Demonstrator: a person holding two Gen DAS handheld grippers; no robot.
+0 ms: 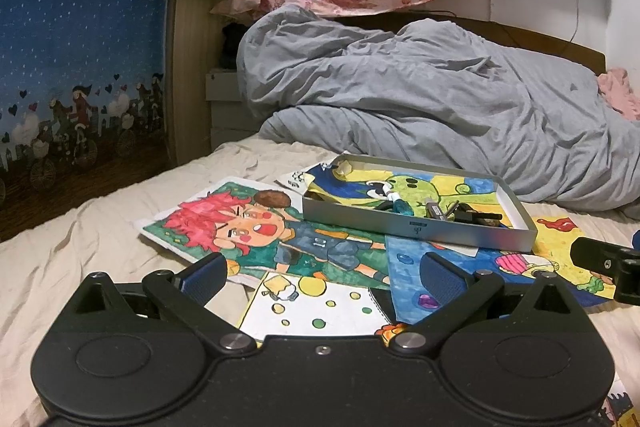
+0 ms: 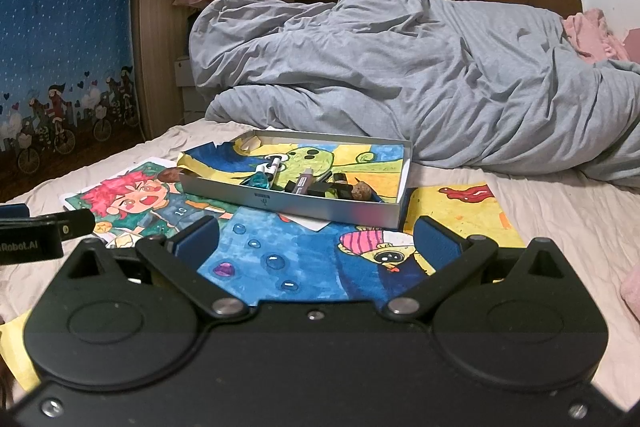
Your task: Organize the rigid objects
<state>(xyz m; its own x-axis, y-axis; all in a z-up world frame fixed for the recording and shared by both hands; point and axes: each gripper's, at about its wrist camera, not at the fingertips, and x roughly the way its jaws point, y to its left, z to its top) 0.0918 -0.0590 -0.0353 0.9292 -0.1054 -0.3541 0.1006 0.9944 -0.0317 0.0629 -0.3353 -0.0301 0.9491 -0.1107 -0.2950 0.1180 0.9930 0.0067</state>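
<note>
Hovering over drawings (image 2: 280, 259) on the bed (image 2: 560, 219), both grippers, left (image 1: 324, 275) and right (image 2: 316, 239), hold jaws apart, empty; the tray (image 2: 288, 205) of small items sits just beyond them.

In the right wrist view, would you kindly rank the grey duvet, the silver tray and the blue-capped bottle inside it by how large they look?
1. Grey duvet, by far the largest, though farthest away.
2. Silver tray, far smaller.
3. Blue-capped bottle, smallest, lying inside the tray.
Camera nearness does not make this order doubtful.
</note>
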